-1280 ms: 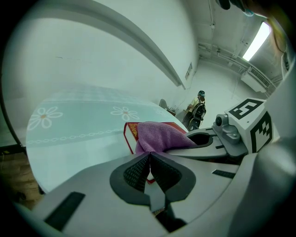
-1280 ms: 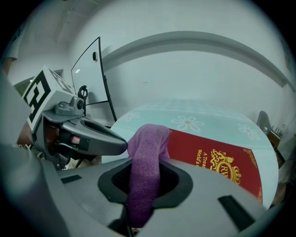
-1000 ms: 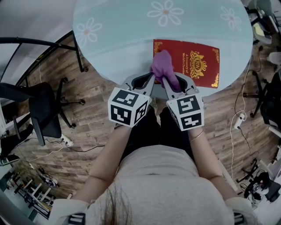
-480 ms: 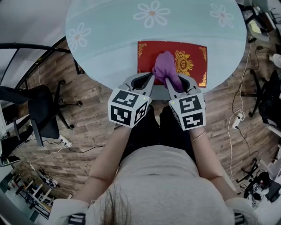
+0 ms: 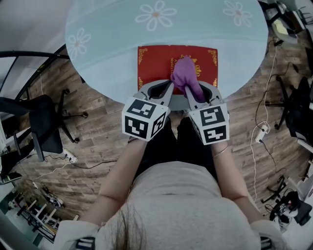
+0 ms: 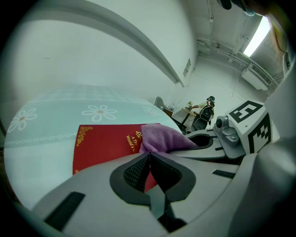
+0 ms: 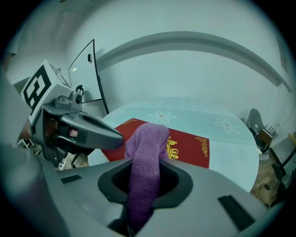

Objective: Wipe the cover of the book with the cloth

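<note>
A red book [image 5: 156, 63] with gold print lies flat near the front edge of the round pale-teal table [image 5: 112, 44]. My right gripper [image 5: 194, 93] is shut on a purple cloth [image 5: 185, 74], whose bunched end rests on the cover right of its middle. In the right gripper view the cloth [image 7: 145, 148] runs up from between the jaws onto the book [image 7: 189, 144]. My left gripper [image 5: 164, 91] hangs beside it at the book's near edge, shut and empty. In the left gripper view its pads [image 6: 138, 169] meet, with the book [image 6: 104, 143] and the cloth [image 6: 162, 138] beyond.
The tablecloth has white flower prints [image 5: 155, 13]. A black office chair [image 5: 44, 127] and a black metal frame [image 5: 29, 53] stand on the wooden floor at left. Cables and a power strip [image 5: 260, 132] lie on the floor at right.
The cloth end has slid from the cover's left edge to right of its middle. Both grippers keep their places in the view while table and book shift left.
</note>
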`<state>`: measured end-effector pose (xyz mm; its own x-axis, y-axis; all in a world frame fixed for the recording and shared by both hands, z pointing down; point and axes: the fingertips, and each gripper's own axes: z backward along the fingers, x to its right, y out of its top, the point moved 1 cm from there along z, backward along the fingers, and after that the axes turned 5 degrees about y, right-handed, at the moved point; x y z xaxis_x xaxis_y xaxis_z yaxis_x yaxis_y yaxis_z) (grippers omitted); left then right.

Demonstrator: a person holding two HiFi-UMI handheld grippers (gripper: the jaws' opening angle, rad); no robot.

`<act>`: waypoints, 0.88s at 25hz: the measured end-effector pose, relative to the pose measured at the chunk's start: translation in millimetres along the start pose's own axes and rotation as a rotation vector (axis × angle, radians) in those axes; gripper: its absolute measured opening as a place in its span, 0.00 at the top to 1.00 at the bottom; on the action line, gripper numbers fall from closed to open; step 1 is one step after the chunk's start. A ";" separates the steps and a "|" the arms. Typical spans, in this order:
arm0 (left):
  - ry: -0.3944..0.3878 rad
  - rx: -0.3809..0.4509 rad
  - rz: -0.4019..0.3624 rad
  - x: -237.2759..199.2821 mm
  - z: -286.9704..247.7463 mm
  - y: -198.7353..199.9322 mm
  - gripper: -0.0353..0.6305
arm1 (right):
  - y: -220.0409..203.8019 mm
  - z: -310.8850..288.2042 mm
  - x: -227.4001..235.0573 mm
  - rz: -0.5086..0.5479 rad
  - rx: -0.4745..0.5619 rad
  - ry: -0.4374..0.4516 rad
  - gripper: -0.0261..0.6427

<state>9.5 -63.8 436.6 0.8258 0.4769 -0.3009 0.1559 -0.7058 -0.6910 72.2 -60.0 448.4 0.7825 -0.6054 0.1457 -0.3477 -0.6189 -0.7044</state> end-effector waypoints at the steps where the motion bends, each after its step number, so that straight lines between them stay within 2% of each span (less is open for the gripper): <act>1: -0.001 -0.001 0.001 3.2 -2.6 0.3 0.92 | -1.3 1.7 2.9 0.000 0.000 0.000 0.84; 22: -0.019 0.017 0.001 60.8 -36.5 8.8 0.92 | -25.9 39.9 55.7 0.005 0.005 -0.019 0.84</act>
<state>80.9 -60.1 436.2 0.8154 0.4865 -0.3138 0.1461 -0.6975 -0.7016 145.4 -57.7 447.0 0.7905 -0.5988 0.1291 -0.3491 -0.6136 -0.7082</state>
